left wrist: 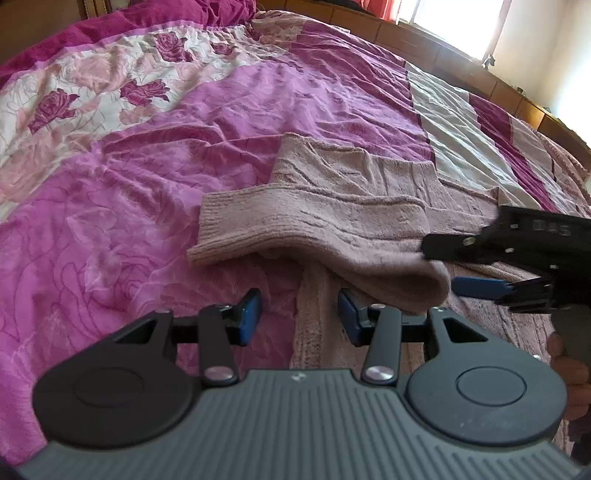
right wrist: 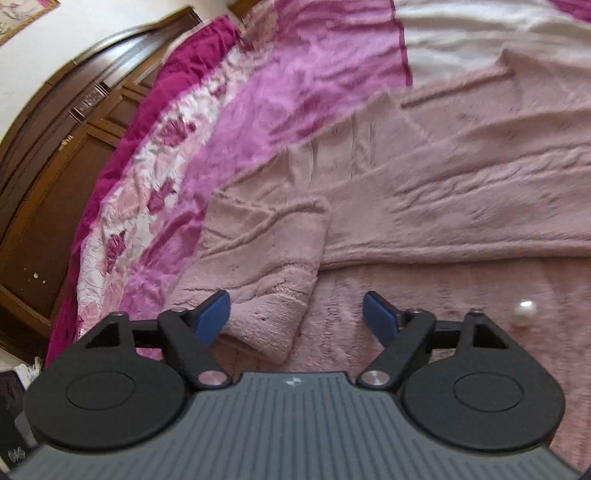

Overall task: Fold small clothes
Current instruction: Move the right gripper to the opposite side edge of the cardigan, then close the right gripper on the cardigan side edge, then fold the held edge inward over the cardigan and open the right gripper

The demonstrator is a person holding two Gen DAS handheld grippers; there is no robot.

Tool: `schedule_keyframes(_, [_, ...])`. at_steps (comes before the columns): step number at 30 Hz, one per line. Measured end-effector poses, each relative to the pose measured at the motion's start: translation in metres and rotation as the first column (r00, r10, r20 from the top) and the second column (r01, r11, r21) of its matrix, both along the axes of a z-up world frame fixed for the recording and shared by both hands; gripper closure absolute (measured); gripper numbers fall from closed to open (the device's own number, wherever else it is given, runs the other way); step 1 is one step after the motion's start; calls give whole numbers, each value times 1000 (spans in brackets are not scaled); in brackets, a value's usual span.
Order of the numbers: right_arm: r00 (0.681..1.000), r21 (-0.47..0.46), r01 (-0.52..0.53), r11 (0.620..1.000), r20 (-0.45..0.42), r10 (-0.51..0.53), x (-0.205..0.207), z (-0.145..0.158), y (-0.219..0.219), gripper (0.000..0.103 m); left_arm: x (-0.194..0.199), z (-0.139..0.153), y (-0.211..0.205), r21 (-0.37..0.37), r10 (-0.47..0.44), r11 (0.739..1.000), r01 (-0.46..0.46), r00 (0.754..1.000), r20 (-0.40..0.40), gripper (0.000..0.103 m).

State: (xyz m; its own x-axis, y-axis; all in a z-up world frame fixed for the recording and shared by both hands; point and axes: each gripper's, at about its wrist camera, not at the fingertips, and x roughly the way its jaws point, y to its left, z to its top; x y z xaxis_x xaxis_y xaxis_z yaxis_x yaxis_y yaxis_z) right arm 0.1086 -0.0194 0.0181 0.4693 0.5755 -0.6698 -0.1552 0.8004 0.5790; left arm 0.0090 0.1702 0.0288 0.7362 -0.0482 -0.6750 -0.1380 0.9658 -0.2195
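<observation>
A dusty-pink knitted sweater [left wrist: 332, 206] lay on a bed covered by a magenta floral bedspread [left wrist: 129, 147], its sleeve [left wrist: 266, 225] folded across the body so that the sleeve's long axis ran crosswise ahead of the left claw [left wrist: 300, 317], ribbed cuff pointing to that claw's left. The left claw stood partly open and released, its blue pads [left wrist: 251, 310] gripping nothing, the folded bulge of the sleeve just beyond its right finger. The right claw [left wrist: 439, 269] reached in from the side with the sleeve's fold between its fingers; whether the pads pressed the knit could not be told there. Its own camera showed the right claw [right wrist: 297, 315] wide apart and released, a folded part of the knit [right wrist: 258, 258] lying between and ahead of the fingers. Only that view showed a white pearl-like button [right wrist: 524, 312] on the knit to the claw's right and a dark wooden wardrobe [right wrist: 55, 166]; only the left view showed a bright window [left wrist: 454, 26] and a hand [left wrist: 569, 369] on the right claw's grip.
</observation>
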Motion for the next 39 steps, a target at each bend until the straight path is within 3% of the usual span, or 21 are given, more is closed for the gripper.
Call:
schedule_keyframes(2, [1000,-10,-16,1000,-3,16,6,-3,7,35,4,-1,1,10,-2,1000,2,1000,6,56])
schedule_keyframes(6, [997,-11,-72,997,-24,72,15,-1,14,84,14,-4,2,6,9,1000,-9,1000,16,56])
schedule_keyframes(8, [996,-28,-86,996,0,86,18,5,17,92,17,-5,3,0,19,1000,-19,1000,22,56])
schedule_keyframes(15, [972,-104,-106,989,199,125,25,61,23,94,31,-6,0,1,53,999,-53,997,61,56])
schedule_keyframes(23, [908,-194,-49,980,400,124,20,111,10,94,37,-10,-5,52,67,996,-71,995,69,56])
schedule_keyframes(29, [924,-235,45,971,379,49,22,88,-29,94,38,-14,-17,126,19,992,-27,998,61,53])
schedule_keyframes(35, [967,-273,110,956,254,-39,29,32,-54,94,40,-17,-21,148,7,989,-15,999,49,50])
schedule_keyframes(39, [974,-251,143,957,206,-91,28,6,-61,93,40,-16,-22,156,-2,988,-4,999,42,50])
